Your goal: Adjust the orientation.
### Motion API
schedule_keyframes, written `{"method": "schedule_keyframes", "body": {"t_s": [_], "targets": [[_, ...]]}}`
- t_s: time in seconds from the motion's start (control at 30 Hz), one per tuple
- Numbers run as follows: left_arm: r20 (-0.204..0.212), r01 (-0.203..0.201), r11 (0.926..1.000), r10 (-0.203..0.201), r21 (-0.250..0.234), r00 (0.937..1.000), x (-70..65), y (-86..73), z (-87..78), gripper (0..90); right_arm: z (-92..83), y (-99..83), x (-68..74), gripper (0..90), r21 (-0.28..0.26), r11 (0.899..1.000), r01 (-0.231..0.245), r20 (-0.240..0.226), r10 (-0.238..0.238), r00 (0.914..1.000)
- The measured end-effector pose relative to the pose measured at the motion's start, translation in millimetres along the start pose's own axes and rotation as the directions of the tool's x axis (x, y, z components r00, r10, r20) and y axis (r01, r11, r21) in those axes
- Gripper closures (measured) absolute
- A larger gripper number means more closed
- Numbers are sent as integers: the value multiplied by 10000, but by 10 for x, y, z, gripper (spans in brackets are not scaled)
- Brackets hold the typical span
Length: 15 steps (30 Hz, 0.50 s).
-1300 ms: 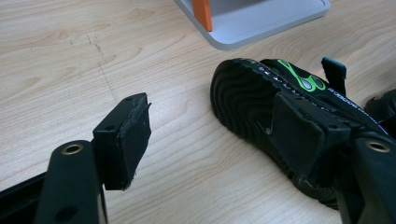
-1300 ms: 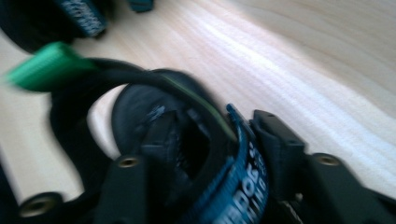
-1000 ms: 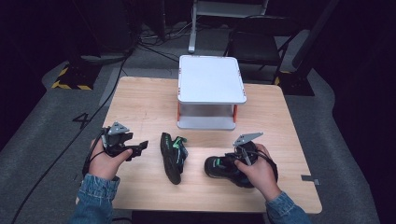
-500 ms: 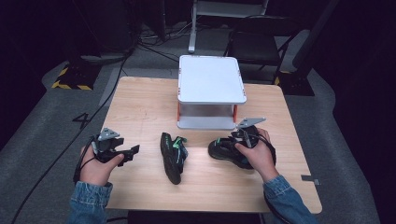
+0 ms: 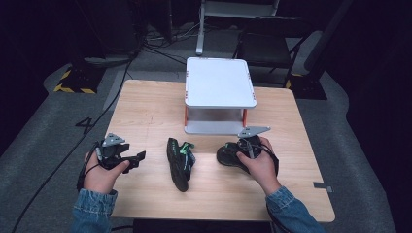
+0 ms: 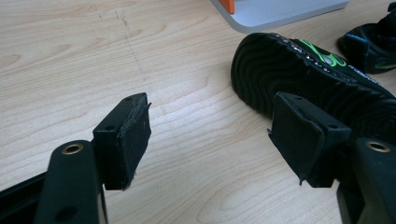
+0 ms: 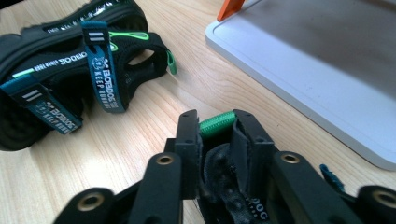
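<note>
Near the table's (image 5: 145,102) front edge, the left gripper (image 5: 130,160) hovered by the left side with its jaws wide apart and nothing between them; its own view showed bare wood between the pads. The right gripper (image 7: 215,128), nearer the right side, had just been closing its jaws, and they stood narrow, pinching the heel strap of a black sandal (image 5: 229,154) with a green loop. A second black sandal (image 5: 179,160) with teal straps lay on its side between the two grippers, touching neither. Farther back, a white two-tier stand (image 5: 219,87) with orange posts stood toward the far edge.
</note>
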<state>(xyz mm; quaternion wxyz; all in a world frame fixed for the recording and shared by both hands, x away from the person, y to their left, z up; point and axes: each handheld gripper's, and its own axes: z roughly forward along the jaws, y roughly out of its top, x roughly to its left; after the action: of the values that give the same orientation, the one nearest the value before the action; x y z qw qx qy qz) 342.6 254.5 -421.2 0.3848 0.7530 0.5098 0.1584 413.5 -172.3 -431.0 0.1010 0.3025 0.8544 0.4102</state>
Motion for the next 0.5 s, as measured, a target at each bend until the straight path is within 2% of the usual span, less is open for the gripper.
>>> {"method": "schedule_keyframes", "body": {"t_s": [0.13,0.17,0.2,0.3,0.33,0.4,0.43,0.47,0.5], "targets": [[64,-19,10000,19,-8,10000,-3,34,32,292,-80,-15,2,752,-114,9999,47,-115,-48,9999],[174,-176,9998,176,18,9997,-12,80,72,292,-148,-28,24,753,-59,9999,159,-305,-160,9994],[174,-176,9998,176,18,9997,-12,80,72,292,-148,-28,24,753,-59,9999,159,-305,-160,9994],[461,-318,9995,321,-75,9984,-57,187,175,292,-331,-68,129,760,203,9990,406,-706,-391,9967],[461,-318,9995,321,-75,9984,-57,187,175,291,-331,-68,129,760,203,9990,406,-706,-391,9967],[609,-523,9986,528,-91,9967,-86,277,252,291,-515,-132,229,799,666,9949,751,-1052,-679,9921],[690,-550,9984,557,-108,9961,-98,305,278,292,-569,-159,255,803,894,9926,819,-1197,-710,9903],[690,-550,9984,557,-108,9961,-98,305,278,292,-569,-159,255,803,894,9926,819,-1197,-710,9903],[753,-624,9980,630,-103,9952,-111,333,304,291,-677,-224,300,835,1263,9875,945,-1333,-775,9880]]}}
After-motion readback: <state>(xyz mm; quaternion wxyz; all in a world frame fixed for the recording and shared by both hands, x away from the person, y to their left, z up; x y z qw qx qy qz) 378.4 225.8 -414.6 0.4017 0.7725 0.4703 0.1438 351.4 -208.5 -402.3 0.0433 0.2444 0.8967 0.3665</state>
